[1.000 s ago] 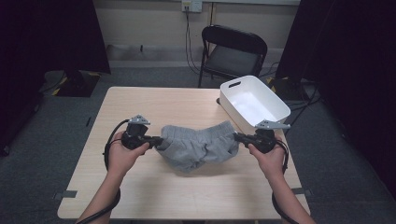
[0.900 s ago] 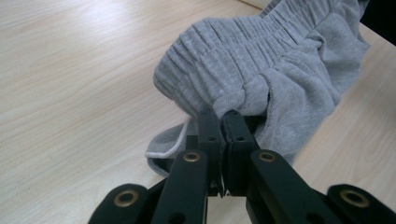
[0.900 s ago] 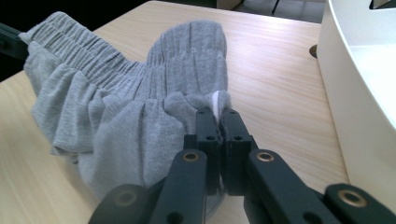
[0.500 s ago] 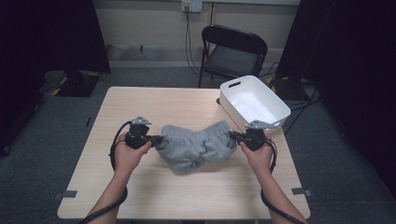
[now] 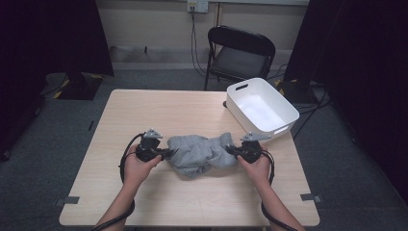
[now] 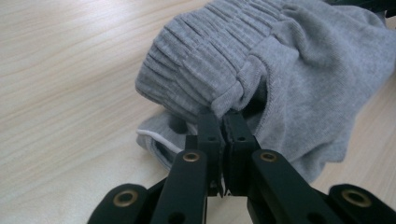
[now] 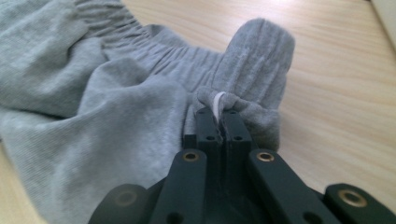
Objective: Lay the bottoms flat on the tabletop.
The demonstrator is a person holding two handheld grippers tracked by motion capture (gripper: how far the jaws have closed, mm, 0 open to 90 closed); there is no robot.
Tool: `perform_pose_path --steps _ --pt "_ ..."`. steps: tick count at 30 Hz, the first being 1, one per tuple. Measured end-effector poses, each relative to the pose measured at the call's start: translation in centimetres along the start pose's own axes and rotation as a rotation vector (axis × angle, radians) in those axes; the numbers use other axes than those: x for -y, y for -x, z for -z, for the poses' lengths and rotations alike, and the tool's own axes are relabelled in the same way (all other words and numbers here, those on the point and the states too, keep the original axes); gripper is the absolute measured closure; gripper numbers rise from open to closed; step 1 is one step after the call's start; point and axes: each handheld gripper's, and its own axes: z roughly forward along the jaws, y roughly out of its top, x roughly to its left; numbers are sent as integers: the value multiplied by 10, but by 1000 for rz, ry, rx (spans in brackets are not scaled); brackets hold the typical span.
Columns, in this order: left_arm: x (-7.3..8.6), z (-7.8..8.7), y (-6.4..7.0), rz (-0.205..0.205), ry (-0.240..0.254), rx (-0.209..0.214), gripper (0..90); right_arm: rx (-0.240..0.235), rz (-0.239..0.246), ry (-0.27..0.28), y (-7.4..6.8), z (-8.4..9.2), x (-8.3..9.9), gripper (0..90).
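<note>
We hold a crumpled grey garment [image 5: 198,155] on the desk [image 5: 159,115], just in front of the white tub [image 5: 262,107] and to its left. Our left claw [image 6: 222,122] is clamped tight on the ribbed waistband at the garment's left end, and our right claw [image 7: 218,116] is pinched on the waistband fold at its right end, with a white cord caught there. A black chair [image 5: 240,54] stands beyond the tub

bare table [image 5: 159,108] lies open ahead; the white bin [image 5: 262,107] blocks the far right corner.
</note>
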Motion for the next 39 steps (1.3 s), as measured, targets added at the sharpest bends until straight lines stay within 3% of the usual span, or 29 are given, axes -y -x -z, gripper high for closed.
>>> perform_pose_path --steps 9,13,23,39 --pt "14 2 11 -17 17 14 880 -39 57 -44 -22 -3 8 882" --pt "12 12 13 -28 30 14 884 -29 49 -2 -24 5 5 882" --pt "-18 56 18 -60 103 -10 887 -8 48 135 -16 60 -37 883" --pt "-50 105 31 -95 180 -28 888 -21 92 229 -30 112 -87 883"
